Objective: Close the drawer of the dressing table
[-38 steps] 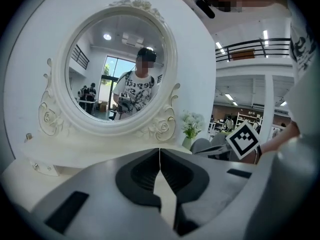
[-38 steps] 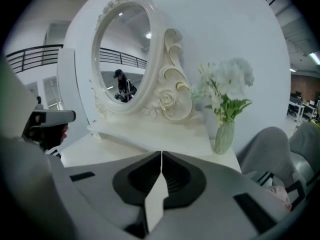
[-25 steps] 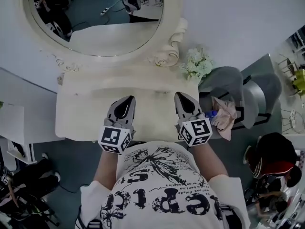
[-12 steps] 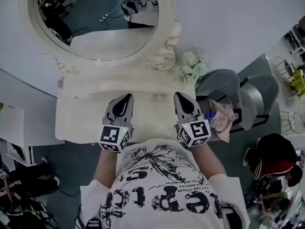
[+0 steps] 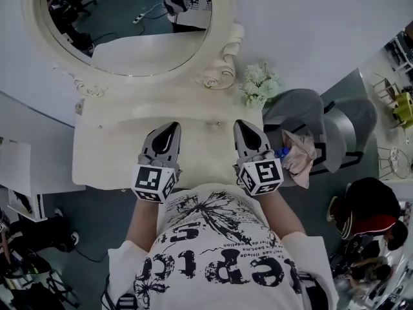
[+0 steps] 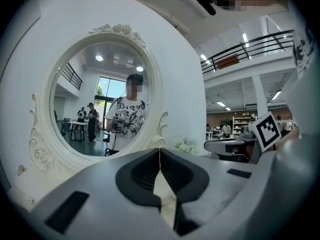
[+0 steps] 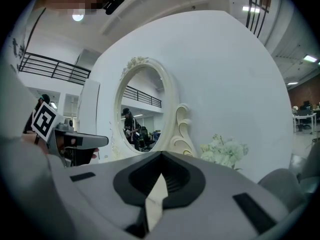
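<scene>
The left gripper [image 6: 160, 151] has its jaws pressed together with nothing between them, and the right gripper [image 7: 160, 156] is the same, tips meeting and empty. Both hang side by side and apart over the front half of the dressing table [image 5: 103, 157], pointing toward its back, their marker cubes against the person's white printed shirt [image 5: 213, 250].

The tabletop is cream and bare under the grippers. Its front edge runs along the person's waist, and the drawer sits below that edge, out of sight from above, so whether it stands out or is pushed in cannot be told.

At the back of the table rises an oval mirror [image 5: 129, 24] in a carved cream frame, reflecting the person and, farther off, people at a table. A bunch of white flowers [image 5: 260, 86] stands at the table's right rear corner, just beside the frame's scroll.

Right of the table is a grey chair [image 5: 310, 112] with a pinkish cloth [image 5: 300, 159] lying on it. A white wall [image 5: 310, 24] backs the table, the floor [image 5: 97, 218] is dark grey, and a black-railed mezzanine [image 6: 250, 44] runs overhead under ceiling lights.
</scene>
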Action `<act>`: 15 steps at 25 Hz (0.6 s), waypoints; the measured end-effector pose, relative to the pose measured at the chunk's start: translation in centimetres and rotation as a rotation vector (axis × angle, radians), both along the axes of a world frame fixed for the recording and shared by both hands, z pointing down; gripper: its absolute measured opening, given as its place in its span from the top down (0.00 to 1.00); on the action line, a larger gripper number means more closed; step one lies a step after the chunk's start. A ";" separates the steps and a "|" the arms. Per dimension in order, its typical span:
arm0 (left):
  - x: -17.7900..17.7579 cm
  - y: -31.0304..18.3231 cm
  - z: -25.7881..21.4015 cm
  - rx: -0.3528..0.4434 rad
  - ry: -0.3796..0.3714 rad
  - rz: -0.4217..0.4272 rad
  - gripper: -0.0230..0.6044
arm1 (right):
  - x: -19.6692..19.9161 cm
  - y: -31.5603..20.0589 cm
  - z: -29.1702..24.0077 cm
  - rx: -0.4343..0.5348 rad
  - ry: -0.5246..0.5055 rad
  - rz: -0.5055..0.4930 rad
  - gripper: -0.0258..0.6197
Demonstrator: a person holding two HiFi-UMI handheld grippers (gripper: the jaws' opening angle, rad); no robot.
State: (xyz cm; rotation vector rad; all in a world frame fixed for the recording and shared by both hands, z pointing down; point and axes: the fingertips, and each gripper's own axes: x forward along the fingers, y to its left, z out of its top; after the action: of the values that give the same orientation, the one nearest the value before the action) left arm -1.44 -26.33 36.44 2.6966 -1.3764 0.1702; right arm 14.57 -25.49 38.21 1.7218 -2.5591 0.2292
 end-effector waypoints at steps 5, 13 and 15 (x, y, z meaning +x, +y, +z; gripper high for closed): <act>0.3 0.5 0.1 -0.006 0.009 -0.003 0.93 | 0.6 0.1 0.1 -0.014 -0.027 0.026 0.93; 0.1 1.2 0.1 -0.007 0.017 -0.006 0.93 | 0.3 1.0 -0.3 0.003 -0.014 0.024 0.93; 0.0 1.5 0.1 -0.009 0.017 -0.007 0.93 | 0.2 1.3 -0.1 -0.003 -0.011 0.028 0.93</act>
State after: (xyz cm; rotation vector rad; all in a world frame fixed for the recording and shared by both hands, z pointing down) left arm -1.48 -24.83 36.55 2.6790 -1.3770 0.1526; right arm 14.80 -24.20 38.07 1.7616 -2.5422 0.2438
